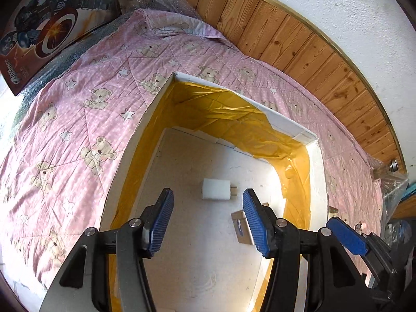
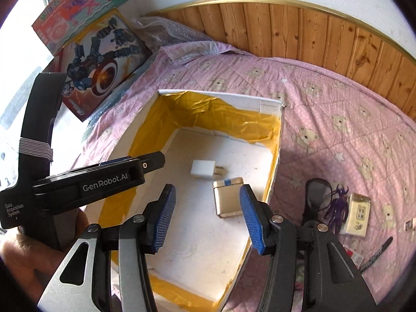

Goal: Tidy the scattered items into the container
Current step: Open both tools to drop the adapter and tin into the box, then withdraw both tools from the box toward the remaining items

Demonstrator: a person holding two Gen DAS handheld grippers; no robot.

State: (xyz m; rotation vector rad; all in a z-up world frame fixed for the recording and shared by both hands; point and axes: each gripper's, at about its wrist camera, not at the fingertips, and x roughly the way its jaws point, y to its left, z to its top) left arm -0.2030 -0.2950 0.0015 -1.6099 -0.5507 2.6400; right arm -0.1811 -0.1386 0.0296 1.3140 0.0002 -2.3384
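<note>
A white foam box [image 1: 286, 127] lined with yellow tape lies open on a pink bear-print quilt [image 1: 85, 132]. On its floor are a white charger plug [image 1: 217, 188] and a small gold box [image 1: 243, 227]. My left gripper [image 1: 208, 221] hovers open above them, holding nothing. In the right wrist view the same box [image 2: 247, 102], plug [image 2: 204, 169] and gold box [image 2: 228, 197] show below my right gripper [image 2: 208, 218], also open and holding nothing. Right of the box lie a black case [image 2: 316, 195], a purple figure [image 2: 338, 202], a cream packet [image 2: 357, 210] and a dark pen [image 2: 377, 254].
Toy cartons [image 2: 104, 59] lean at the bed's back left on bubble wrap. A wooden wall panel [image 2: 312, 31] runs behind the quilt [image 2: 338, 91]. My left gripper [image 2: 153, 161], held by a hand, crosses the box's left wall. Small loose bits lie near the right edge.
</note>
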